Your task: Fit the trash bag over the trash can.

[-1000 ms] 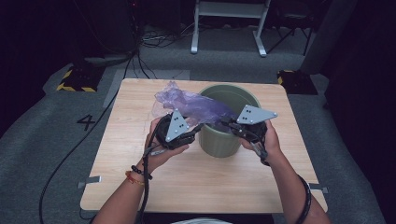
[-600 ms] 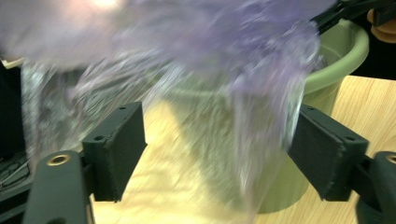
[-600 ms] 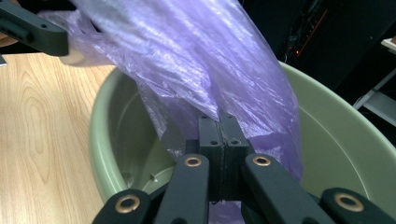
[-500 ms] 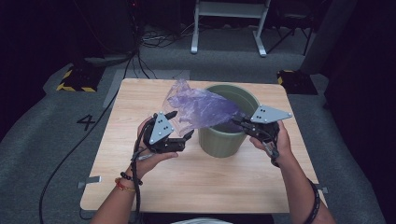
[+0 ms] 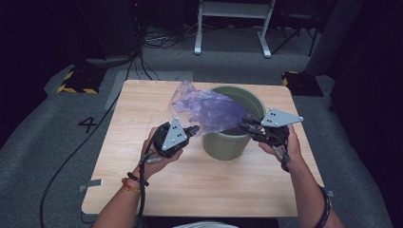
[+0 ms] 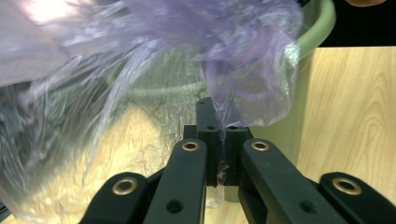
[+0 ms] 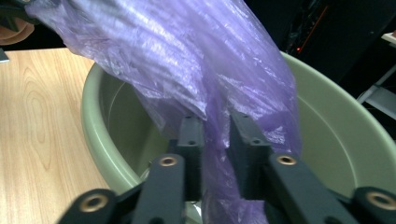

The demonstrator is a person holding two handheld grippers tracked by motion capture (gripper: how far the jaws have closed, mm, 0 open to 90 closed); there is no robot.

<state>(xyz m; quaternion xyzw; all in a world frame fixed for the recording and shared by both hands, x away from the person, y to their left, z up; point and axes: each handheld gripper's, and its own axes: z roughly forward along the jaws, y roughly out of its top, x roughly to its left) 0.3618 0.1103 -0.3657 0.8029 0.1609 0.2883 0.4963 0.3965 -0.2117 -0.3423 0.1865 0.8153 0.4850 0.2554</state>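
Wooden table carries one green bucket, its 9 o'clock rim hidden by one purple plastic bag. Your left gripper pinches the bag tight; your right gripper, just loosening, straddles it.

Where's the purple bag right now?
In the high view the purple bag drapes over the left rim of the green bin mid-table, stretched between the left gripper and the right gripper.

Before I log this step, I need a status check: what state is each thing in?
Bag: crumpled, unopened, draped across the bin's rim, stretched between both tongs.
Bin: upright on the table, not yet lined.
Left tongs: shut on the bag's edge, having just closed.
Right tongs: jaws just opening, slightly apart, bag between them; whether the pads press on it I cannot tell.
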